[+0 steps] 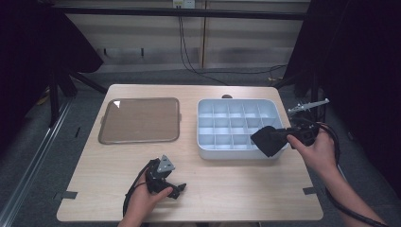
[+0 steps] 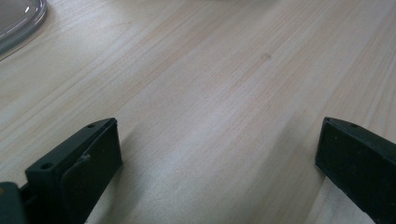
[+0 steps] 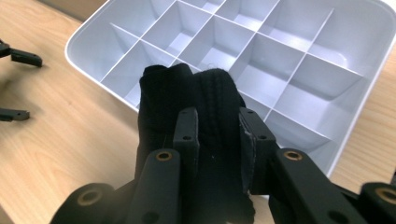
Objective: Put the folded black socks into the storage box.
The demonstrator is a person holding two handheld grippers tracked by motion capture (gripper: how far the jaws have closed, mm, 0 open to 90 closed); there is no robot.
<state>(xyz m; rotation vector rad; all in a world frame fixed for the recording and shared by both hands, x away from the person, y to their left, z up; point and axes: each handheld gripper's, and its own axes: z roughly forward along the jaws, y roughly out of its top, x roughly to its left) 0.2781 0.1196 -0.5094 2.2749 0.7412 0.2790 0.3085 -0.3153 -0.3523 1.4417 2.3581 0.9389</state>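
From up top, the white divider box [image 1: 236, 126] sits on the right half of the bench [image 1: 189, 198], and it's the thing to steer by. The right tongs [image 1: 276, 137] hang over the box's near right corner, pinching a bunched black cloth [image 1: 266, 141] that overlaps the rim there. A hand [image 1: 318, 151] holds them from the box's right side, with a cable trailing off toward the bottom. Left of the box there's a clear flat tray [image 1: 139, 120], a small gap between the two. The left tongs [image 1: 177, 189] rest low on the wood, nearer than the box and off to its left, well apart from it, with a grey three-cornered plate on top.

The left gripper view is mostly bare wood grain. Its two jaws stand spread wide with nothing between them, and a corner of the clear tray [image 2: 18, 18] peeks in at the top left.

The right gripper view is the good one: both jaws are clamped on the black cloth [image 3: 187, 102], which bulges up above them as a ribbed wad. Right behind it is the box [image 3: 299, 70], its compartments bare as far as I can see. The cloth hovers over the box's near edge rather than lying inside any compartment.
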